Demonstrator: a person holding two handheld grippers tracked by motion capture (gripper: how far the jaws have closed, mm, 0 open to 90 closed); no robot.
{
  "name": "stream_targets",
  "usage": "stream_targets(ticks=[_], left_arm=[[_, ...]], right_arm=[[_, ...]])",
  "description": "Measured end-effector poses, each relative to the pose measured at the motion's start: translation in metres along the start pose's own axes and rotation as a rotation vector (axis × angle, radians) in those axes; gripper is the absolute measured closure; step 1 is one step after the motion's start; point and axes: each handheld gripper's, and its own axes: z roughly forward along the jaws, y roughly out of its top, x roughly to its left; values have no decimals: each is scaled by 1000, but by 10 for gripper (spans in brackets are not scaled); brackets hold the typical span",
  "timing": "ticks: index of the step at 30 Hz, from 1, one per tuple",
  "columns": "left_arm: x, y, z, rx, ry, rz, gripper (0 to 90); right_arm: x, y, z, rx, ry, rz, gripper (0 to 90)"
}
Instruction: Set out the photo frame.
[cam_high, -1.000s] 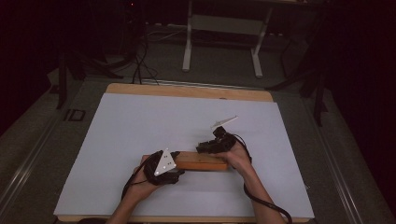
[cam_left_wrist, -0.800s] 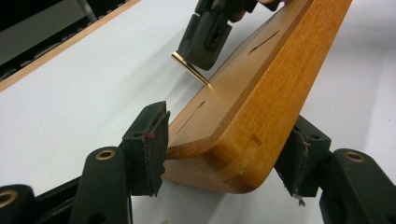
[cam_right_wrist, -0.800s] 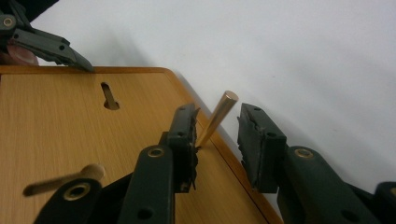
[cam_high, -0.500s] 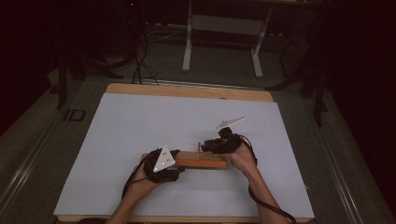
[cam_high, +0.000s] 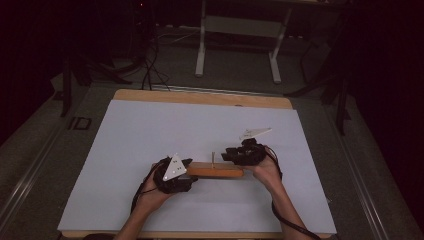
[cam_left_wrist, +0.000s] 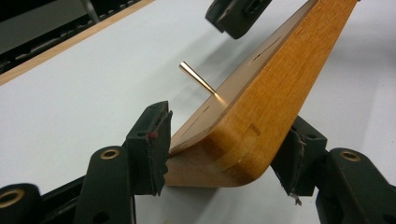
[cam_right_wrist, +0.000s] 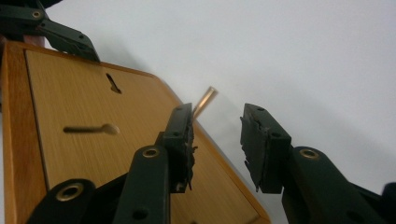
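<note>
Near the worktop's (cam_high: 150, 130) front edge, the left claw (cam_left_wrist: 224, 154) pinches a wooden board's (cam_high: 216, 171) end; the right claw (cam_right_wrist: 217, 142), spread, nears its upright brass pin (cam_high: 213, 159), ungrasped.

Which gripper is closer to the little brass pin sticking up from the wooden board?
Right. The right gripper is open just beside the brass pin; the left gripper clamps the wooden board at its far end.
</note>
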Motion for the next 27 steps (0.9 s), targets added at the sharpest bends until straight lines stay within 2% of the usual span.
stream_targets(ticks=[9, 18, 21, 22, 27], left_arm=[[3, 0, 0, -1, -4, -17, 435], [7, 0, 0, 2, -12, -43, 448], [8, 0, 0, 0, -16, -55, 451], [9, 0, 0, -1, -18, -60, 451], [9, 0, 0, -2, -19, -64, 450]], right_arm=[[0, -11, -15, -26, -56, -16, 640], [4, -25, -36, -91, -105, -39, 643], [5, -28, -39, -96, -113, -41, 643], [6, -32, -42, -92, -129, -50, 643], [7, -36, -45, -99, -140, -52, 643]])
